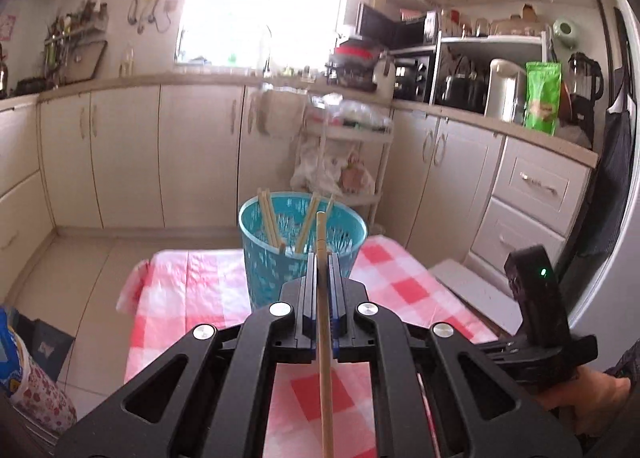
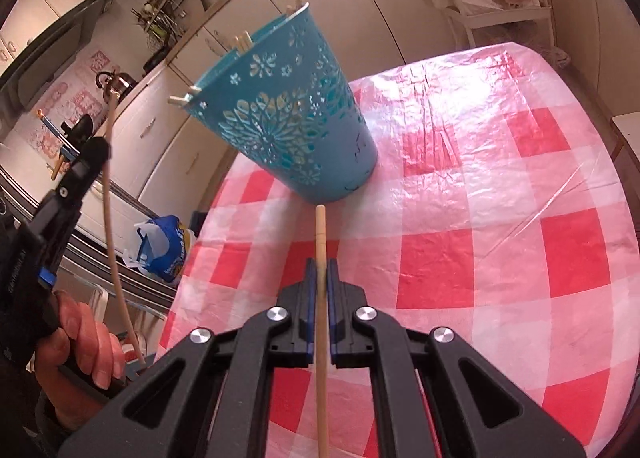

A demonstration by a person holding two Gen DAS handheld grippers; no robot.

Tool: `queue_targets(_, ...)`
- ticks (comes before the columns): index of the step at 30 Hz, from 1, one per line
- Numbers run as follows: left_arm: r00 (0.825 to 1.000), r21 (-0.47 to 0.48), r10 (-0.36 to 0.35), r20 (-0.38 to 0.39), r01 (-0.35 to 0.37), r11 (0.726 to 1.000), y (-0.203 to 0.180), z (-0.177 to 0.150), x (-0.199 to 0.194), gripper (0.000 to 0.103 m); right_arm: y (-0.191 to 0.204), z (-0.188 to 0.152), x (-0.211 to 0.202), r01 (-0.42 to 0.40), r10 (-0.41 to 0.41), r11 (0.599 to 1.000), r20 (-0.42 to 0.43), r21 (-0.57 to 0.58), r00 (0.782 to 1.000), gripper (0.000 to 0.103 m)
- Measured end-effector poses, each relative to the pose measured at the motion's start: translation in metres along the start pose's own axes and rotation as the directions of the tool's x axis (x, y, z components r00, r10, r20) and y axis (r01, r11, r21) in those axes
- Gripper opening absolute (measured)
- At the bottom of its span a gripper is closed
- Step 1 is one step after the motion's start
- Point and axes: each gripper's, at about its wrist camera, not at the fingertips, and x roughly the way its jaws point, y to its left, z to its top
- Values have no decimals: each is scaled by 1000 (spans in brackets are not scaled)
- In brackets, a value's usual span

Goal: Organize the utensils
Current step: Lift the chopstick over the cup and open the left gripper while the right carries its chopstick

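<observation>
Kitchen cabinets ring a table (image 2: 500,218) in red-checked cloth, bare toward its rounded edges — a teal basket (image 2: 304,126) of chopsticks stands near the far edge. Left gripper (image 1: 320,258) and right gripper (image 2: 320,264) each pinch one chopstick (image 1: 325,338) (image 2: 321,298) tight.
</observation>
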Motion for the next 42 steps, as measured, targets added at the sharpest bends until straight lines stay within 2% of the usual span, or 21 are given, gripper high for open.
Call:
queue_targets(3, 994, 14, 10, 107, -11, 1000, -5, 22, -9, 5, 1, 3, -11, -14, 14, 1000, 47, 0, 999, 6)
queue_targets(6, 978, 18, 2, 210, -6, 1000, -7, 45, -14, 5, 3, 5, -15, -24, 24, 1000, 75, -2, 997, 6)
queue_targets(10, 956, 28, -4, 292, -4, 1000, -11, 70, -8, 5, 2, 5, -18, -30, 30, 1000, 92, 3, 995, 6)
queue_targets(14, 940, 9, 7, 342, -10, 1000, -12, 87, 6, 5, 0, 6, -20, -37, 36, 999, 103, 11, 994, 6)
queue_targets(22, 923, -39, 29, 385, -15, 999, -5, 100, 40, 5, -3, 8, -28, -24, 24, 1000, 142, 3, 990, 6)
queue_targets(29, 905, -77, 43, 424, -12, 997, 3, 103, 53, 5, -7, 9, -32, -36, 33, 999, 161, 19, 986, 6)
queue_targets(35, 906, -115, 57, 420, -9, 993, 15, 96, 68, 5, -7, 9, -33, -41, 38, 999, 163, 17, 986, 6)
queue_targets(42, 918, -111, 80, 388, -39, 993, 16, 81, 88, 5, -8, 10, -33, -38, 34, 999, 170, 19, 985, 6)
